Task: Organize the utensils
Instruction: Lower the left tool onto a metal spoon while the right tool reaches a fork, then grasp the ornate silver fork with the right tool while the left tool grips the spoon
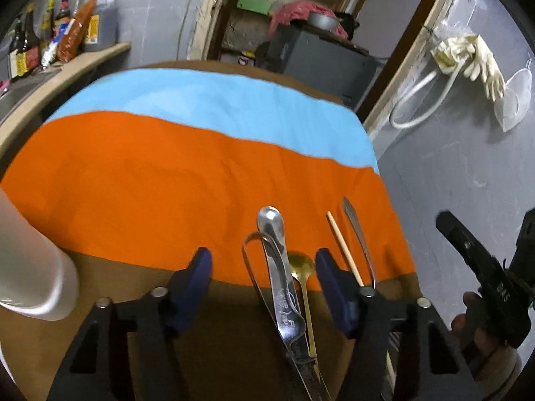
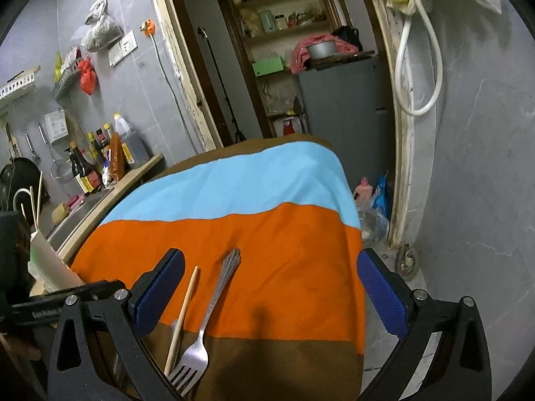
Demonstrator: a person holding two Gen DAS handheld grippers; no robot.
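- One striped cloth (image 1: 167,173) in blue, orange and brown covers the table.
- One white cup (image 1: 30,267) stands at the cloth's left edge.
- Two grippers: left gripper (image 1: 264,267) has jaws spread, straddling utensils without pressing; right gripper (image 2: 271,274) has jaws wide apart over the cloth, holding nothing.
- One steel spoon (image 1: 272,230), one gold spoon (image 1: 301,264), one fork (image 2: 190,361), one chopstick (image 2: 184,310), lying side by side at the near edge.

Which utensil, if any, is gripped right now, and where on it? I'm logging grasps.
Nothing is held. The left gripper straddles the silver spoon without pinching; the right gripper stands open above the cloth.
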